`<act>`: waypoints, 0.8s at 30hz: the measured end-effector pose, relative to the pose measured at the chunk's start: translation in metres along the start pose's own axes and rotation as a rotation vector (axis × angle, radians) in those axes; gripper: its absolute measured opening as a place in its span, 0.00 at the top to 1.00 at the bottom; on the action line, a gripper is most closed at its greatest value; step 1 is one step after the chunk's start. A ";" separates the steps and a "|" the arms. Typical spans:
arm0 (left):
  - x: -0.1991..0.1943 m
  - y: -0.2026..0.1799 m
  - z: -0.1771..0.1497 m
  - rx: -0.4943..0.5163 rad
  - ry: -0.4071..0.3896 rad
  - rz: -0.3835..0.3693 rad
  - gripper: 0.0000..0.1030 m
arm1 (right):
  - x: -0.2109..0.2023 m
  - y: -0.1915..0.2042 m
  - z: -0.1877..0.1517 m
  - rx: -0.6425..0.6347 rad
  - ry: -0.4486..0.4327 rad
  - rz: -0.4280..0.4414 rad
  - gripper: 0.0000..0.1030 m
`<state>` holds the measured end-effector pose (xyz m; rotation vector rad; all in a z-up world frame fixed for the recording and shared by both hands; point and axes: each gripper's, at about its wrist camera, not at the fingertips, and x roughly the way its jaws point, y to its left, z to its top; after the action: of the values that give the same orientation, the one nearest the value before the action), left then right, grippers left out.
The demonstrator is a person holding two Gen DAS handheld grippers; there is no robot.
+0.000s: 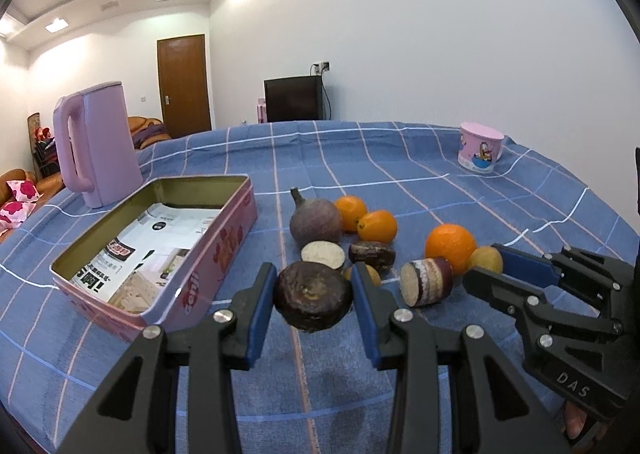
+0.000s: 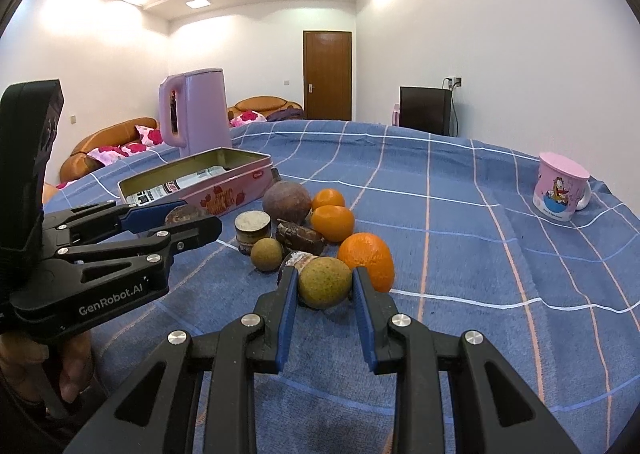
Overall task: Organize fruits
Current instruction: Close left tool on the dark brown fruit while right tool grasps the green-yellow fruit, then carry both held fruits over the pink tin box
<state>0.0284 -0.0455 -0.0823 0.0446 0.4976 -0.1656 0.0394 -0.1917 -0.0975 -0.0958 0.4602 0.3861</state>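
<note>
Fruits lie clustered on the blue checked table (image 1: 400, 158) beside an open pink metal tin (image 1: 224, 254). Left tongs (image 1: 313, 296) clamp a dark wrinkled round fruit (image 1: 312, 296); right tongs (image 2: 325, 288) clamp a yellow-green round fruit (image 2: 325, 282), half hiding a sliced piece behind.

A: Which lettering is legible?
B: "GenRobot.AI", white on the left gripper (image 2: 192, 228) body; "DAS", on the right gripper (image 1: 484, 272) body.
A: And the pink tin (image 1: 224, 258)?
B: Red lettering on its side and print on the paper inside, neither legible.
</note>
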 end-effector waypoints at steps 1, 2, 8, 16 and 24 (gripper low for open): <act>-0.001 0.000 0.000 0.000 -0.006 0.001 0.61 | -0.001 0.000 0.000 0.000 -0.004 0.001 0.72; -0.002 0.000 0.001 0.001 -0.011 0.003 0.61 | -0.001 0.000 0.000 -0.001 -0.011 0.003 0.72; -0.008 -0.001 0.002 0.005 -0.042 0.011 0.61 | -0.005 0.000 -0.001 -0.009 -0.040 0.008 0.72; -0.016 -0.002 0.005 0.012 -0.086 0.025 0.61 | -0.011 0.002 -0.003 -0.018 -0.075 0.013 0.72; -0.023 -0.002 0.008 0.015 -0.121 0.041 0.61 | -0.015 0.002 -0.004 -0.023 -0.100 0.018 0.72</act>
<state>0.0122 -0.0445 -0.0648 0.0593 0.3743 -0.1307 0.0247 -0.1955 -0.0941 -0.0938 0.3582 0.4118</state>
